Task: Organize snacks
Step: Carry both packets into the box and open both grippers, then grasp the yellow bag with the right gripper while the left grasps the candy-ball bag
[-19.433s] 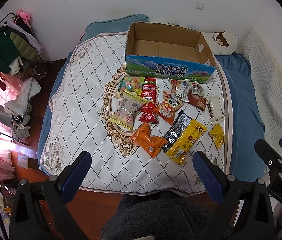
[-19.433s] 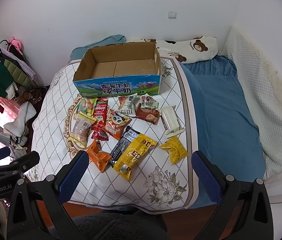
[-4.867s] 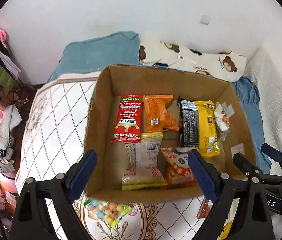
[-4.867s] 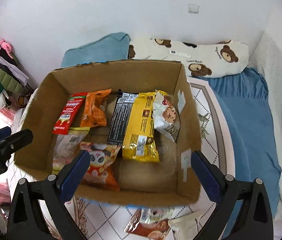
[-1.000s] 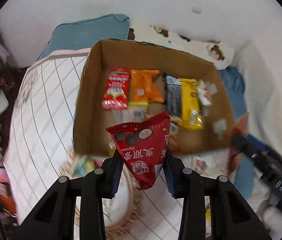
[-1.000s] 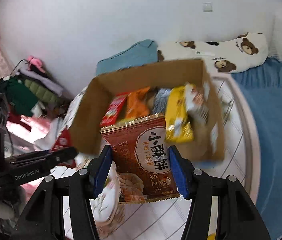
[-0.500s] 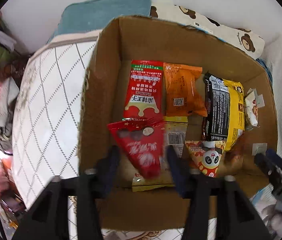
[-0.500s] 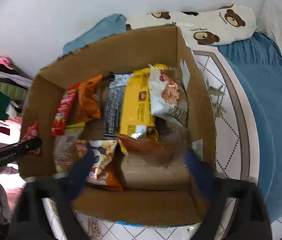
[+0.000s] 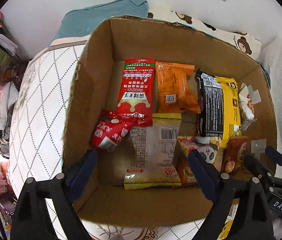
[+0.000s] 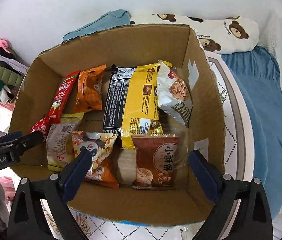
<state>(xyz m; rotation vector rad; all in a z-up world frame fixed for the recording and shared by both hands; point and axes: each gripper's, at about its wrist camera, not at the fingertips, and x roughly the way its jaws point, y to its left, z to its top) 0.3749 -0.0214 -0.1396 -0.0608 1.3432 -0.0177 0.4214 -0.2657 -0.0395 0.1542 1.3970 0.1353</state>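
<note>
Quilted bed [image 9: 41, 100] beneath our cardboard box [image 10: 121, 46] of snacks, our left gripper [image 9: 141, 170] still opening with nothing between its jaws, small red packet [image 9: 109, 132] lying inside, our right gripper [image 10: 139, 166] spread wide above brown biscuit packet [image 10: 156, 160].

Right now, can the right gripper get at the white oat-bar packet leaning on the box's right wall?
Probably yes. The right gripper hangs open and empty over the cardboard box, and the white packet lies on top, uncovered; only the close wall may crowd one finger.
</note>
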